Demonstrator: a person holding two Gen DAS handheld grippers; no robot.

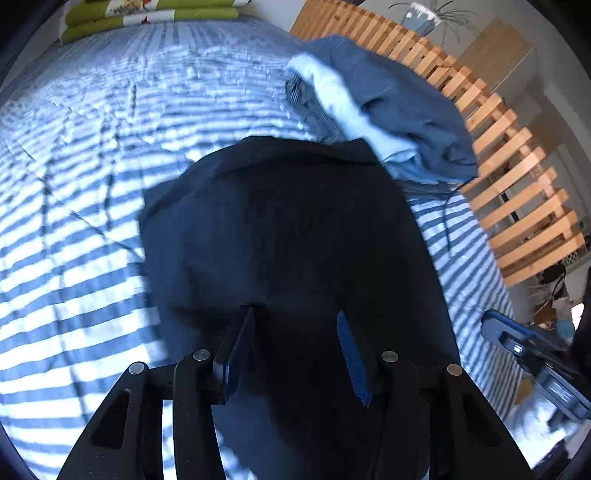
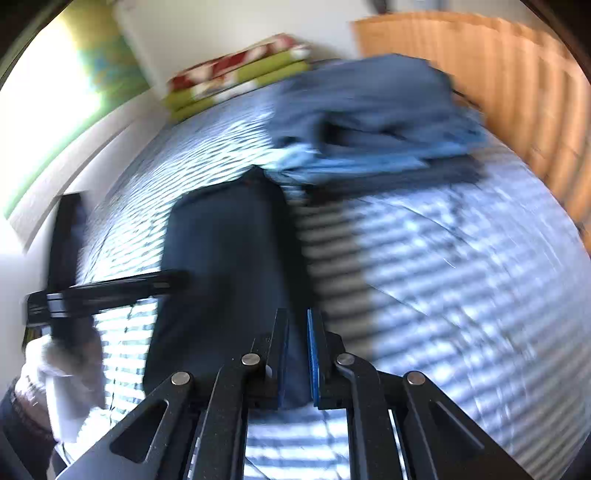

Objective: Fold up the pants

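Dark navy pants (image 1: 280, 229) lie folded into a long strip on the striped bedspread (image 1: 81, 206). My left gripper (image 1: 293, 321) hovers over their near end, open, fingers spread wide above the dark cloth. In the right wrist view the pants (image 2: 225, 258) run away from me toward the pile. There my right gripper (image 2: 297, 325) is shut on the pants' near right edge, with blue cloth pinched in the narrow gap. The left gripper (image 2: 110, 288) shows at the left, reaching to the pants' left edge. The right gripper's body (image 1: 517, 343) shows at the far right of the left wrist view.
A heap of blue jeans and light cloth (image 1: 399, 110) (image 2: 369, 110) sits at the pants' far end. Green patterned pillows (image 1: 147, 14) (image 2: 240, 77) lie at the bed's head. A wooden slatted rail (image 1: 517, 177) borders the right side. A person's hand (image 2: 62, 369) holds the left gripper.
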